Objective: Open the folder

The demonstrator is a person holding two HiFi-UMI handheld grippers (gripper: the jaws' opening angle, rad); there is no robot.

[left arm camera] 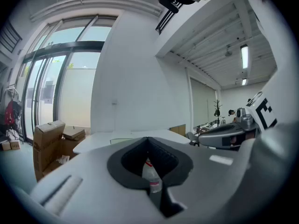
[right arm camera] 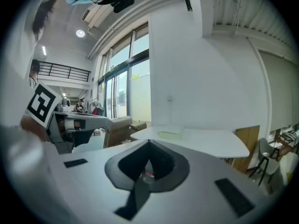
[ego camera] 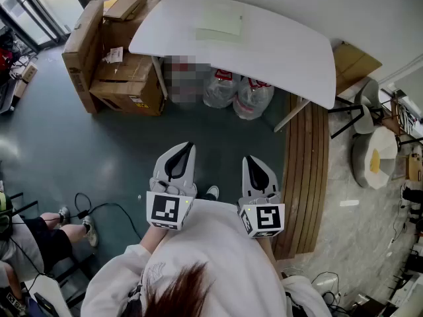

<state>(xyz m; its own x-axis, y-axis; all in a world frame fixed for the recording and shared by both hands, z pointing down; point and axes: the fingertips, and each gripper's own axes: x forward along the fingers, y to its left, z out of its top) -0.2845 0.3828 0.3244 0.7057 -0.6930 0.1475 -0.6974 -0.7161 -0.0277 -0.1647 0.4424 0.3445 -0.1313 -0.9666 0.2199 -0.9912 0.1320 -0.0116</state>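
The left gripper and right gripper are hovering closed and empty, nearside; the pale green folder is lying flat on the far white table; probably light, floppy; pinch the cover's free edge.

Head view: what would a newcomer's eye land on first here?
The white table at the top, with the pale green folder lying flat on it near its far edge. Then the left tongs and right tongs, both shut and empty, held side by side in front of the person's chest, well short of the table. Cardboard boxes are stacked to the table's left.
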